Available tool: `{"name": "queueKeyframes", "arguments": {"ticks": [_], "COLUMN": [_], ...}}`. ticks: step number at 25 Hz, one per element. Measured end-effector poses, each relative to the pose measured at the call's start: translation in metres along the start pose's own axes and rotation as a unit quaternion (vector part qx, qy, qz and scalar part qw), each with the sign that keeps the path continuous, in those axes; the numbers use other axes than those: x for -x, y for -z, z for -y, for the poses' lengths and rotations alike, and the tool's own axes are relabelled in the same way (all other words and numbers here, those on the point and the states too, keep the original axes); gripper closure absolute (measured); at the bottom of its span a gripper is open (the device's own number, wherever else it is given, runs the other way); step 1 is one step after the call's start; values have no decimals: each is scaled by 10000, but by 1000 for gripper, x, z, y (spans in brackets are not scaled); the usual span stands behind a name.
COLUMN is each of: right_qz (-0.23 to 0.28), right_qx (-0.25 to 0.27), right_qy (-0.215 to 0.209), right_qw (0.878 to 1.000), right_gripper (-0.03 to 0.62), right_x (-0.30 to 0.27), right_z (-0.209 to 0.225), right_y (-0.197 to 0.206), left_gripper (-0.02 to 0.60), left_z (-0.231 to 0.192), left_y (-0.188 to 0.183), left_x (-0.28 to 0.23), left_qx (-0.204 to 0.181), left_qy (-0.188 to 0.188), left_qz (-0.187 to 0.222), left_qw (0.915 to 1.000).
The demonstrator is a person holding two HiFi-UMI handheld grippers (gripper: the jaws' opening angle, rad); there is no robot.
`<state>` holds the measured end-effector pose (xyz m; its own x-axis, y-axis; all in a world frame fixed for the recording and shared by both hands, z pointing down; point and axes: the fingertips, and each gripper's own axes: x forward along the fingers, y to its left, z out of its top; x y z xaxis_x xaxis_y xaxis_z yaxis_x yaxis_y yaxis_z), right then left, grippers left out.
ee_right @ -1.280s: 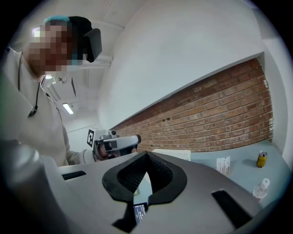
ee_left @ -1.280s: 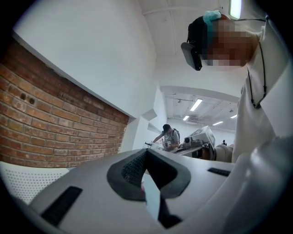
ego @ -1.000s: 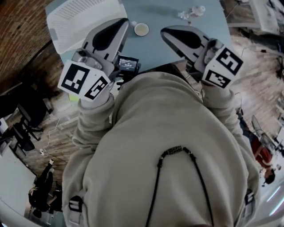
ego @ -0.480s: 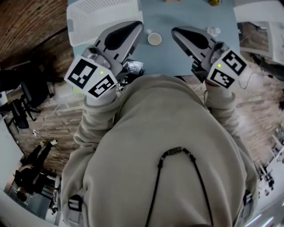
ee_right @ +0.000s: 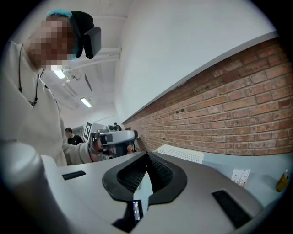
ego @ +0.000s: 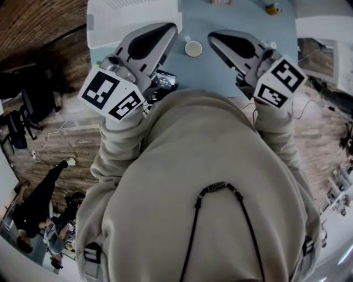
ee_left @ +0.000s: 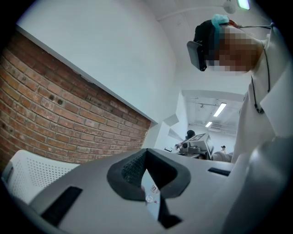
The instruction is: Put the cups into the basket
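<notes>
1. The left tongs [ee_left: 146,152] were clenched, tips pressed together with nothing between them.
2. The right tongs [ee_right: 147,156] were clenched too, pads meeting at the tip and empty.
3. In the head view both were held above the near part of the blue surface [ego: 231,14], side by side and apart, each angled inward toward the middle.
4. Each carried a cube with square markers at its rear, the left cube [ego: 110,96] and the right cube [ego: 280,82] sitting just above the person's beige sleeves [ego: 118,146].
5. A cup [ego: 193,48] stood upright on the surface between the two tips, touching neither.
6. The white basket [ego: 132,14] sat at the far left corner of the surface; the cup was outside it, just off its near right corner.
7. A small dark device with a screen [ego: 165,81] lay at the near edge, beside the left tongs.
8. A small yellow thing [ego: 271,9] stood near the far right edge, too small to identify.
9. A brick wall [ee_right: 229,109] ran behind the surface.
</notes>
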<state>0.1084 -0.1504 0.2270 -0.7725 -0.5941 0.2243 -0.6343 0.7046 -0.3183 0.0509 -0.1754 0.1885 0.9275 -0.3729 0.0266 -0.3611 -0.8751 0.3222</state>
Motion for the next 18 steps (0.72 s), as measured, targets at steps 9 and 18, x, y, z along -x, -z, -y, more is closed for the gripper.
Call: {"name": "queueKeyframes", "arguments": {"ticks": [9, 18], "right_qz": [-279, -611], "right_qx": [72, 82], "right_qy": [-150, -355], "right_qw": [9995, 9975], "right_gripper": [582, 580], "right_x": [-10, -27], "right_z": [6, 0], "right_y": [12, 37], "left_gripper": [586, 586], "left_z": [-13, -25], "left_y": [12, 25], "left_x": [0, 1], "left_qx": [156, 268], "left_qy": [-232, -370], "left_qz": [-9, -53], "left_qw": [9996, 9989]}}
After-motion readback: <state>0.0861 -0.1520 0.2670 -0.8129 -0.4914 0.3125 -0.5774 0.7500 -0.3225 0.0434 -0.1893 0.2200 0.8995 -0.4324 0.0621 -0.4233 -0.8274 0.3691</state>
